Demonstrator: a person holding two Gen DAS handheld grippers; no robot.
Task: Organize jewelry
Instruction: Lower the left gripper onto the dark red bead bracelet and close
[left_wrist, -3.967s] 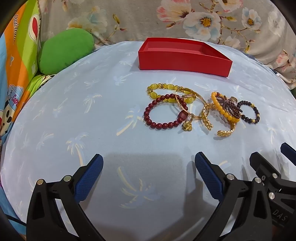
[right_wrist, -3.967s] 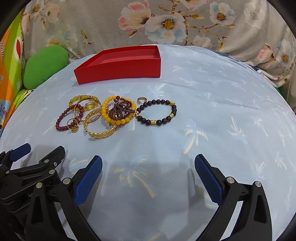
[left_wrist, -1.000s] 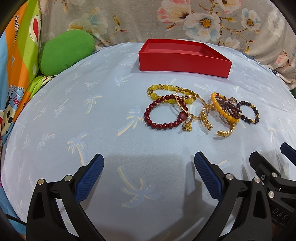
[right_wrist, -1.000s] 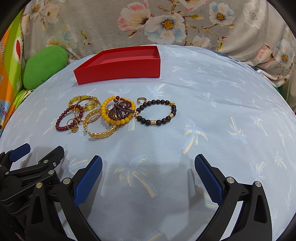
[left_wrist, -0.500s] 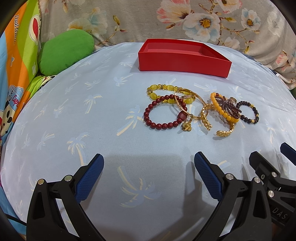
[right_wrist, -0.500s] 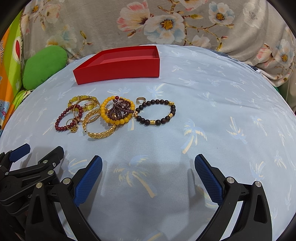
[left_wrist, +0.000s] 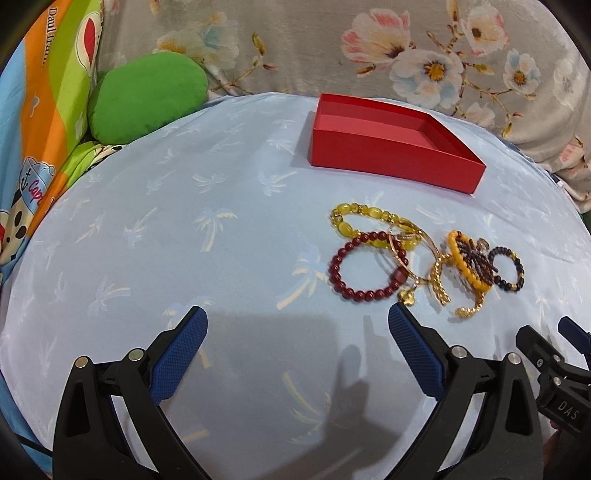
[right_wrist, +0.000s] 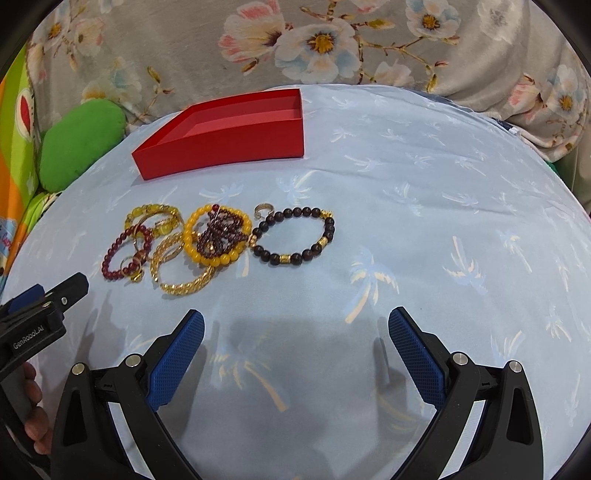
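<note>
Pale blue palm-printed cloth (left_wrist: 155, 236) covering the surface, round green plush cushion (left_wrist: 146, 98) at its far left edge, grey floral fabric (right_wrist: 332, 44) behind, bright cartoon-printed fabric (left_wrist: 44, 92) at left.

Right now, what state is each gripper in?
Left gripper: open, holding nothing.
Right gripper: open, holding nothing.
</note>
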